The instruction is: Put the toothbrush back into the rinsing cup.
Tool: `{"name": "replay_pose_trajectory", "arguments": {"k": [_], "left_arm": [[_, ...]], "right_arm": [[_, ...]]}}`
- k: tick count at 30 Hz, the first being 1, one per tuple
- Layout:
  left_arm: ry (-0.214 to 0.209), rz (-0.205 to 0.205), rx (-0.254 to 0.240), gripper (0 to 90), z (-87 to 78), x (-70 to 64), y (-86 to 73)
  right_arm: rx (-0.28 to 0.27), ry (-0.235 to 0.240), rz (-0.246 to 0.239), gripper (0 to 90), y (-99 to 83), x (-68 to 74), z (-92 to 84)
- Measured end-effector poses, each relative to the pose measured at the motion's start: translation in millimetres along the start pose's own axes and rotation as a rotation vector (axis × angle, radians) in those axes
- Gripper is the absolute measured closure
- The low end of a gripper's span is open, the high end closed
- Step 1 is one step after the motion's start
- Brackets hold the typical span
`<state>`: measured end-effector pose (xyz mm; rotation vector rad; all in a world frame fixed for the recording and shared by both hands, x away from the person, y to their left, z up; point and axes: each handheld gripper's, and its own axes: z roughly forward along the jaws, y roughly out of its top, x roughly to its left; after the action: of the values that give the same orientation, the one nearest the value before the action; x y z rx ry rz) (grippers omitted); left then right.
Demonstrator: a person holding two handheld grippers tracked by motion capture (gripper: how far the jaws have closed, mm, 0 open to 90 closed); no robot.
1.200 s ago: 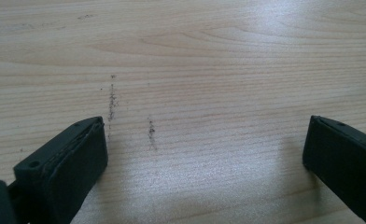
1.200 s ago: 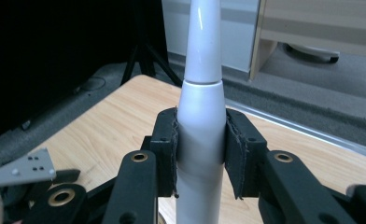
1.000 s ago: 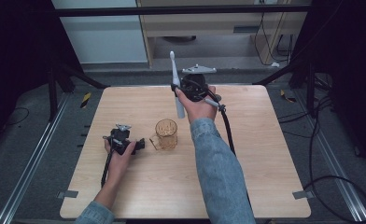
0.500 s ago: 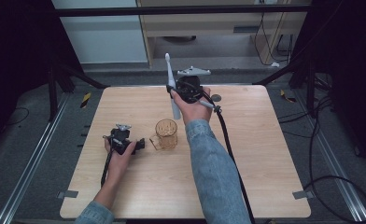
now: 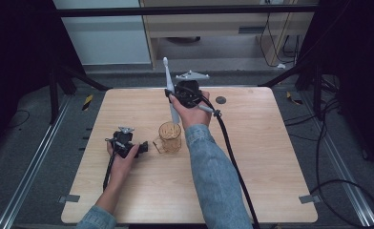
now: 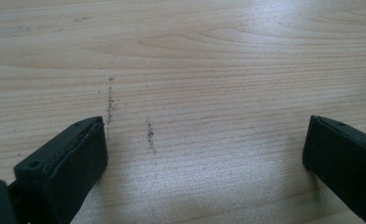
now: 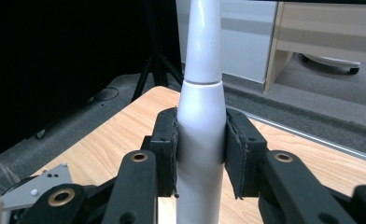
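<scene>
Clamping a white electric toothbrush (image 7: 200,130) by its thick handle, the right hand-held gripper (image 5: 172,98) is clenched on it: in the right gripper view both black pads press flat against the handle's sides, and the slimmer neck rises straight past the top edge. In the high view this hand-held gripper is raised over the worktop (image 5: 271,162) at about 12 o'clock from the middle, with the toothbrush (image 5: 169,86) upright, its head topmost and its lower end hanging just at 12 o'clock of an amber glass mug (image 5: 169,137), apart from it. The mug stands upright near the worktop's centre, its handle turned to 9 o'clock. The left hand-held gripper (image 5: 143,148) sits low on the worktop at 9 o'clock of the mug, just beside that handle, with the person's hand (image 5: 123,160) wrapped round its body; in the left gripper view (image 6: 202,154) its jaws stand wide apart, released, with bare wood and a few dark scuff marks between them. A black cable (image 5: 233,162) trails from the right hand-held gripper along the denim sleeve (image 5: 213,176) toward 6 o'clock. A small dark round disc (image 5: 220,100) lies on the wood at 1 o'clock. The worktop is pale wood grain with rounded corners, standing on grey carpet (image 5: 37,143); dark stand legs flank it at 10 and 2 o'clock, loose cables run over the floor at 3 o'clock, and a light wooden cabinet (image 5: 213,28) stands beyond at 12 o'clock.
</scene>
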<state>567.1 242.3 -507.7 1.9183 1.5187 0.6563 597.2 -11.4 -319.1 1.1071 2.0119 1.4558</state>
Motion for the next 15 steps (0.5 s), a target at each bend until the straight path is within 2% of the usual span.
{"name": "replay_pose_trajectory", "arguments": {"k": [15], "left_arm": [[-0.001, 0.001, 0.0, 0.0, 0.3, 0.0, 0.3]], "right_arm": [[0.01, 0.038, 0.006, 67.0, -15.6, 11.7, 4.5]]}}
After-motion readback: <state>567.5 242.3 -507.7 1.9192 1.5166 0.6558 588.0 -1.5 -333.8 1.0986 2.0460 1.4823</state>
